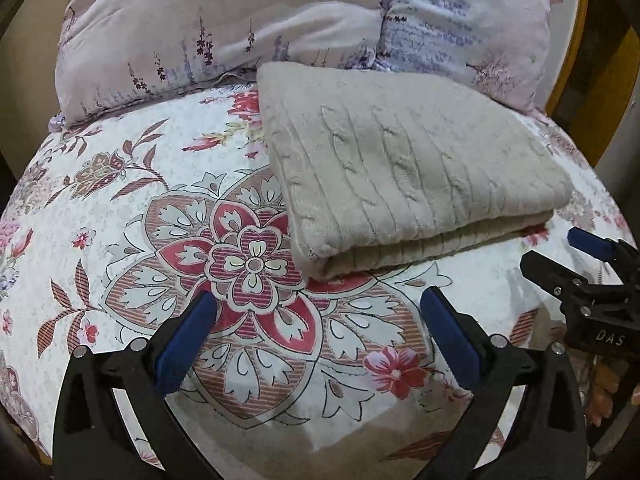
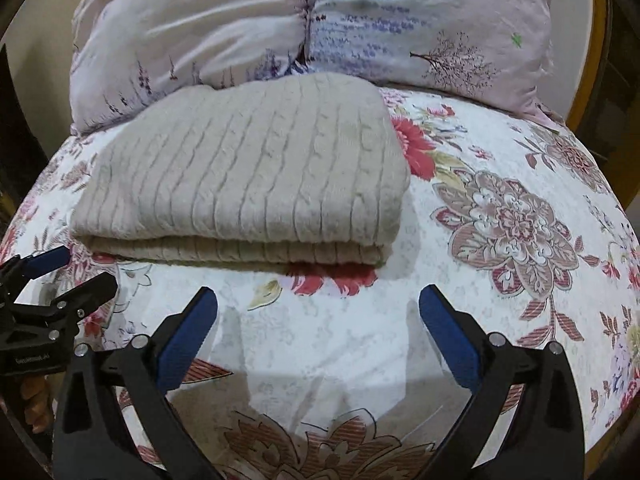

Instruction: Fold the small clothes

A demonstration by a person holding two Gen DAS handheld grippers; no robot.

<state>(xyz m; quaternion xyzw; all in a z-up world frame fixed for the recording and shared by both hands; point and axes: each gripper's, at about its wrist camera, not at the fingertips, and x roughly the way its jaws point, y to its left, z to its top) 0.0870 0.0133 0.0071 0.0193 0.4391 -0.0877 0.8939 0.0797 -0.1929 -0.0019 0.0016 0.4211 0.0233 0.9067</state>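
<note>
Beige cable-knit sweater, folded into a thick rectangle, lies at upper centre of the right wrist view on a floral bedsheet, against lilac pillows. Any further fold should lift both near corners evenly. Left gripper and right gripper hover low, fingers spread, empty.

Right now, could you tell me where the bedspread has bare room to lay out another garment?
The bedspread lies bare to the right of the folded beige sweater, up to the pillows. Another bare patch lies to its left, around the big flower medallion. It is crowded at the back, where the sweater touches the pillows, and in front, where both open tongs sit.
</note>
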